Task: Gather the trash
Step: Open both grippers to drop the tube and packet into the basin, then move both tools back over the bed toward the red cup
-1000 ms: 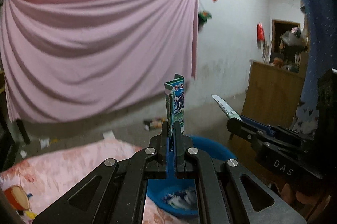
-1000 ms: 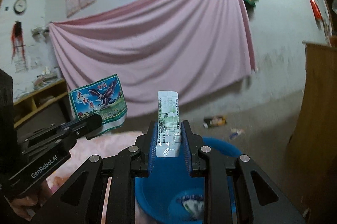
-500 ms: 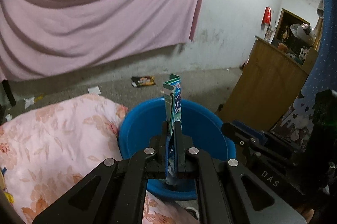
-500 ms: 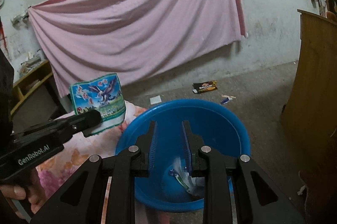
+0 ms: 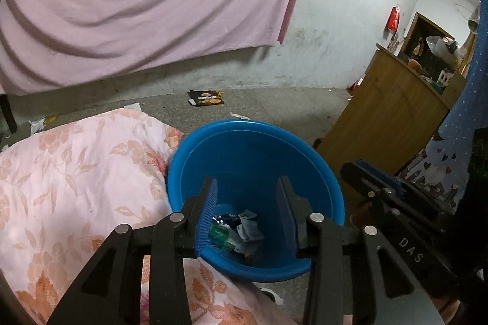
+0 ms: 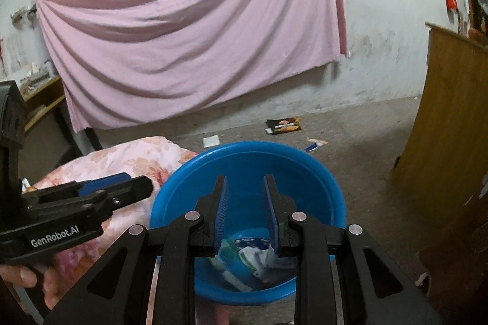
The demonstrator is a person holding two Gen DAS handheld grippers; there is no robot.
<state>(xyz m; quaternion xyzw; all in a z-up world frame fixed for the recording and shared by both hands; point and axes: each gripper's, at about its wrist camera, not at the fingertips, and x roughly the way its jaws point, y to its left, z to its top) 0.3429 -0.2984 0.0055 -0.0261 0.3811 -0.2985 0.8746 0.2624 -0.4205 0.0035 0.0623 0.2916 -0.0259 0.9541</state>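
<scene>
Several wrappers [image 5: 236, 229] are binned in the tub [image 5: 259, 142]; one packet [image 5: 206, 98] is left at 12 o'clock. The left gripper [image 5: 247, 187], empty, is opening; the right gripper [image 6: 244, 187] is held parted, empty.

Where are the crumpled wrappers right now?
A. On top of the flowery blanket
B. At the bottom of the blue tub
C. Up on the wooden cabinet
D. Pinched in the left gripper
B: the wrappers lie at the bottom of the blue tub, and nothing is between the fingers of the left gripper, whose jaws are opening, or of the right gripper.
</scene>
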